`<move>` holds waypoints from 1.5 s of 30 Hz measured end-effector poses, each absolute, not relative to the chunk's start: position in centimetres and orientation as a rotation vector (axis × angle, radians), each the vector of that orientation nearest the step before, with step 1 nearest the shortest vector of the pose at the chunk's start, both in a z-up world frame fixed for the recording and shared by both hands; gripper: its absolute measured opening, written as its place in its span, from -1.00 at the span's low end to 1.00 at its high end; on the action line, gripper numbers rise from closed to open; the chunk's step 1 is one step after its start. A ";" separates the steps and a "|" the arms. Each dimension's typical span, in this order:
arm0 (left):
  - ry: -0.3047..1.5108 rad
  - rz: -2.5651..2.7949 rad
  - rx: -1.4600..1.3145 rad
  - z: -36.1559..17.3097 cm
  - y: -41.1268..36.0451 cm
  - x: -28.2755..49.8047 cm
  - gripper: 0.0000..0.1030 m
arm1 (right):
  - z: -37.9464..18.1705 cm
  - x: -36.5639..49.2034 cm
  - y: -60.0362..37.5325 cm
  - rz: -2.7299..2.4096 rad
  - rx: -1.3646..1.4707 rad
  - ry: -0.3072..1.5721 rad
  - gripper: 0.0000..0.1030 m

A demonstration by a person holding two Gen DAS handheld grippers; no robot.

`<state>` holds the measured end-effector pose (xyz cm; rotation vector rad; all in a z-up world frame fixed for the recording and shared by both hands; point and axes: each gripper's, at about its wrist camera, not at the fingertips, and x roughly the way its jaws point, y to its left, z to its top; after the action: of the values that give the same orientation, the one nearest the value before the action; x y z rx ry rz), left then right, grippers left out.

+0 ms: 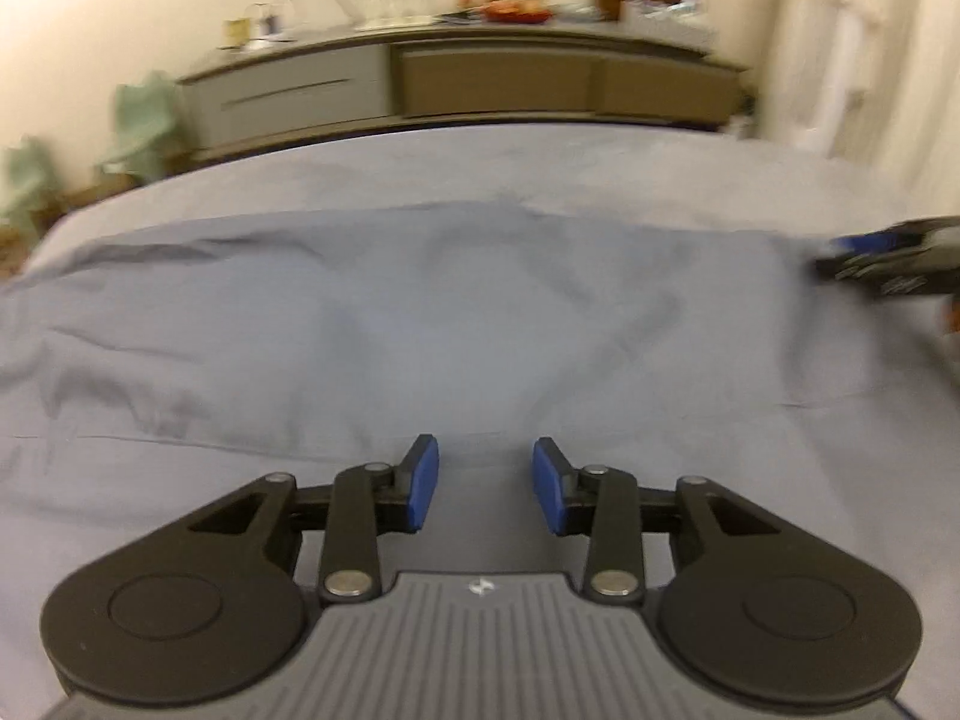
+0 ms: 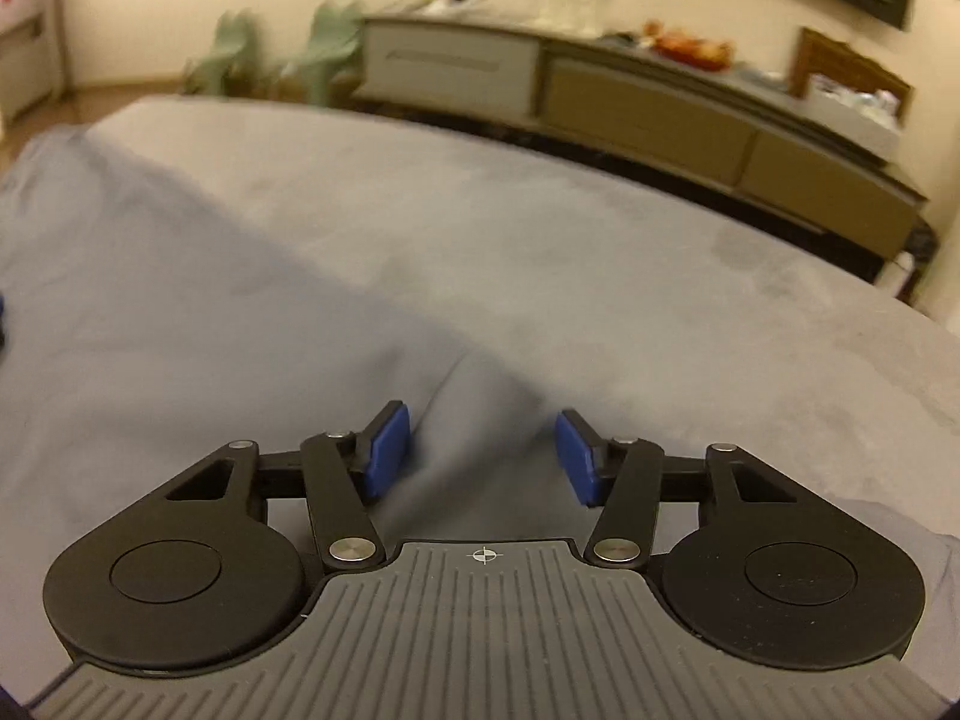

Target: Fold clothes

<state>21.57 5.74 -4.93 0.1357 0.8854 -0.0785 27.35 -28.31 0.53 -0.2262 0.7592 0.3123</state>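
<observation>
One pale blue garment [image 1: 420,312] lies spread flat across the grey bed [image 1: 600,168], probably laid out so its edges can be reached for folding. Both tools sit at its near edge (the sideboard [image 1: 480,78] stands well beyond the garment): the left gripper [image 1: 485,483] and the right gripper [image 2: 482,456] are each spread wide, grasping nothing.

Left wrist cam sits low and close over the blue-grey garment [image 1: 420,312], looking forward along its own fingers [image 1: 423,483] toward the sideboard [image 1: 468,81] at the far wall. Right wrist cam is equally low and close over the cloth's edge [image 2: 180,312], angled leftward, with the sideboard [image 2: 630,102] running diagonally. Shared: garment, grey surface [image 2: 570,252], sideboard, green chairs [image 1: 144,120]. Right gripper [image 1: 888,264] shows at the left view's right edge.
</observation>
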 end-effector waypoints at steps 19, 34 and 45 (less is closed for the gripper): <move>0.863 -0.493 0.118 -1.1 -3.7 15.6 -0.13 | 1.0 28.0 -22.3 0.557 -0.424 0.744 0.70; 0.801 -0.435 0.076 0.1 -2.1 16.3 -0.07 | 4.0 29.3 -20.9 0.558 -0.398 0.730 -1.00; 0.941 -0.352 0.134 -4.3 -0.9 18.7 -0.06 | 5.6 27.7 -23.5 0.352 -0.290 0.672 -0.06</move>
<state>18.68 -0.86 -4.30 0.1336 0.9405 -0.3524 27.73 -23.54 5.55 -0.2905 0.6723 0.3520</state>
